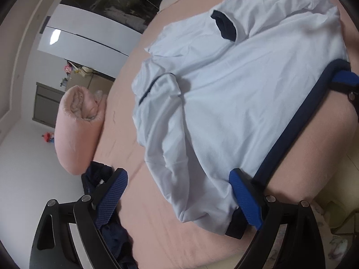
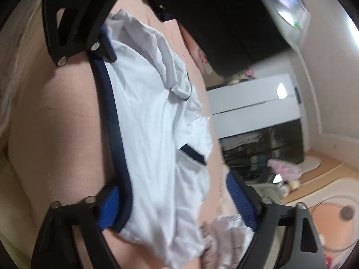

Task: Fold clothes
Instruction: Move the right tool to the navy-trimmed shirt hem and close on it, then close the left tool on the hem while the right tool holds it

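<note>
Nearest in the left wrist view, the left gripper (image 1: 179,199) is seen with its jaws spread wide apart. One blue pad (image 1: 245,199) is laid against the navy-trimmed corner of the pale blue shirt (image 1: 224,89), while the other pad is set over a dark navy garment (image 1: 98,179) at the bed's edge; nothing is clamped between them. In the right wrist view, the right gripper (image 2: 177,204) is likewise held open, with one pad placed against the navy hem band (image 2: 114,103) and the shirt's other corner lying loose between the jaws. The shirt is spread, wrinkled, on the pink bed sheet (image 1: 125,103), its hem turned toward the grippers and its navy-trimmed sleeve cuffs folded inward. Beyond it, a rolled pink quilt (image 1: 76,125) is seen beside the shirt, and a white wardrobe (image 1: 74,38) farther back.
</note>
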A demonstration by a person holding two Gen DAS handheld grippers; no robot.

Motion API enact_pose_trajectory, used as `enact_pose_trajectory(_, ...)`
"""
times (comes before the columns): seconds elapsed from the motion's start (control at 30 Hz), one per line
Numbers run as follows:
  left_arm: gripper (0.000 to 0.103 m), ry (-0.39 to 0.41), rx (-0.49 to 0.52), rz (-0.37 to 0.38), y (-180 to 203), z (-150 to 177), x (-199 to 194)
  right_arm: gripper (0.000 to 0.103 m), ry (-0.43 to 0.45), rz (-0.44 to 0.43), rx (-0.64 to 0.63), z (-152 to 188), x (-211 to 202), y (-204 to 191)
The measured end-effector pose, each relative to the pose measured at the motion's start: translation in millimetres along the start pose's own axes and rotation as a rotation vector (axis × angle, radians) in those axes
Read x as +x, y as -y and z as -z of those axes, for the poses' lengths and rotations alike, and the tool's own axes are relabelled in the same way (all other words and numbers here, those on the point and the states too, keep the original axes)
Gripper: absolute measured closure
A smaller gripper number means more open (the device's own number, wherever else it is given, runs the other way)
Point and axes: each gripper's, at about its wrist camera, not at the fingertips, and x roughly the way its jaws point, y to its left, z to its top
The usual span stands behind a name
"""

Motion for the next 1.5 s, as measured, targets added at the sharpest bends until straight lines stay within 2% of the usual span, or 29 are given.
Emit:
enact_pose_trajectory(0.07, 0.01, -0.002, 0.016, -0.01, 4.6, -1.1, 2.0, 0.055, -0.008, -0.048, 0.018, 1.1, -3.8, -6.7)
enact_pose_trajectory(0.1, 0.009, -0.003, 0.023, -0.02, 6.8, -1.3, 1.4, 0.062, -0.008, -0.059, 0.008, 1.0, -6.2, -13.0)
enact_pose_trajectory(0.13, 0.009, -0.001, 0.033, -0.034, 9.1, -1.8, 0.6, 0.081, -0.009, -0.07, -0.002, 0.8, -8.5, -19.4)
enact_pose_trajectory(0.17, 0.007, -0.001, 0.039, -0.05, 10.7, -2.2, 0.1, 0.096, -0.016, -0.029, -0.063, -0.4, -9.3, -33.1)
enact_pose_trajectory(0.27, 0.001, 0.005, 0.049, -0.092, 13.6, -2.2, -1.5, 0.095, -0.037, 0.109, -0.243, -4.4, -11.3, -70.0)
enact_pose_trajectory(0.33, 0.0, 0.012, 0.05, -0.108, 13.7, -1.7, -2.9, 0.095, -0.05, 0.12, -0.255, -5.2, -11.2, -72.0)
enact_pose_trajectory(0.47, 0.0, 0.023, 0.056, -0.118, 13.9, -0.3, -4.5, 0.096, -0.018, 0.001, -0.161, -2.3, -13.0, -49.8)
enact_pose_trajectory(0.57, 0.0, 0.036, 0.069, -0.13, 15.7, 0.4, -6.5, 0.096, -0.002, -0.072, -0.163, -1.7, -17.5, -34.1)
enact_pose_trajectory(0.73, 0.0, 0.053, 0.056, -0.105, 10.4, 1.4, -9.5, 0.097, 0.056, -0.048, -0.088, -1.7, -24.1, 12.0)
enact_pose_trajectory(0.97, 0.0, 0.131, -0.042, 0.011, -8.0, 1.4, -30.4, 0.098, 0.097, -0.034, -0.062, -18.8, -4.9, 46.4)
enact_pose_trajectory(1.07, 0.0, 0.157, -0.102, 0.078, -19.6, 4.6, -35.7, 0.098, 0.103, -0.063, -0.015, -25.2, -7.7, 57.6)
enact_pose_trajectory(1.17, 0.0, 0.177, -0.145, 0.111, -27.5, 6.3, -40.9, 0.098, 0.114, -0.058, -0.005, -20.7, -6.6, 63.9)
enact_pose_trajectory(1.23, 0.0, 0.186, -0.154, 0.177, -28.5, 6.3, -41.9, 0.098, 0.099, -0.114, 0.039, -20.2, -5.5, 71.7)
enact_pose_trajectory(1.33, 0.0, 0.173, -0.135, 0.223, -22.8, 1.8, -34.7, 0.098, 0.095, -0.224, 0.167, -21.6, -13.1, 82.3)
enact_pose_trajectory(1.43, 0.0, 0.146, -0.086, 0.171, -11.6, -3.0, -24.5, 0.098, 0.096, -0.27, 0.232, -21.0, -25.5, 77.1)
enact_pose_trajectory(1.5, 0.0, 0.13, -0.043, 0.133, -1.4, -6.1, -17.9, 0.098, 0.102, -0.269, 0.254, -20.8, -25.3, 79.8)
